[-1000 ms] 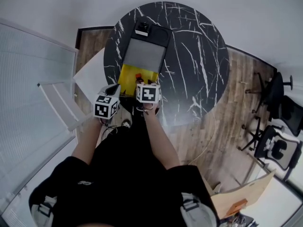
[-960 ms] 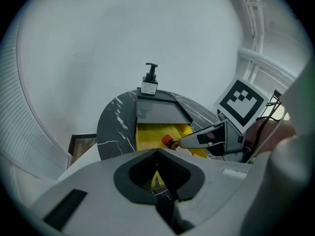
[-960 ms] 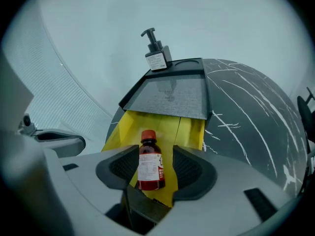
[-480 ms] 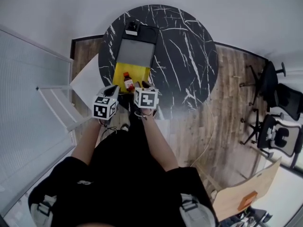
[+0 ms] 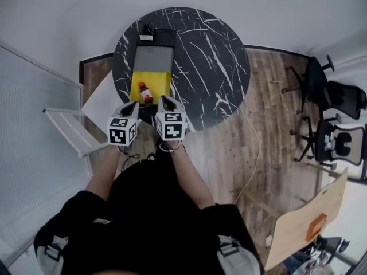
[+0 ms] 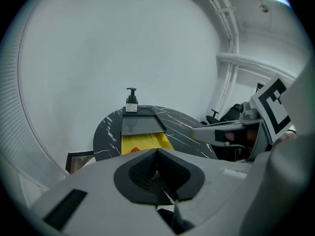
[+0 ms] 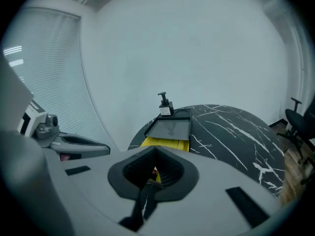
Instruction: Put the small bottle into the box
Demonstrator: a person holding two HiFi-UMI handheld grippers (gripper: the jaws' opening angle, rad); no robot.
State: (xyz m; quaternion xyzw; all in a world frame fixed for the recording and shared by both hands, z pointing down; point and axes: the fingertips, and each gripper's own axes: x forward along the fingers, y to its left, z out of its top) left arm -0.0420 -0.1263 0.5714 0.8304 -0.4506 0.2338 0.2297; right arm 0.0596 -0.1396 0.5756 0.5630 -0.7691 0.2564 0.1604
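Near the box (image 5: pixel 158 82), left hand-held gripper (image 5: pixel 135 105) beside right hand-held gripper (image 5: pixel 166 101)

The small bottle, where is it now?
Head view: the small bottle lies in the yellow box's left side, on the black table, just beyond the left gripper.

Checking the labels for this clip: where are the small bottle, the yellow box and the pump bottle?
small bottle (image 5: pixel 145 94): head view, on its body.
yellow box (image 5: pixel 162 85): head view, on bare floor right of the bottle.
pump bottle (image 6: pixel 131 105): left gripper view, on its body below the pump.
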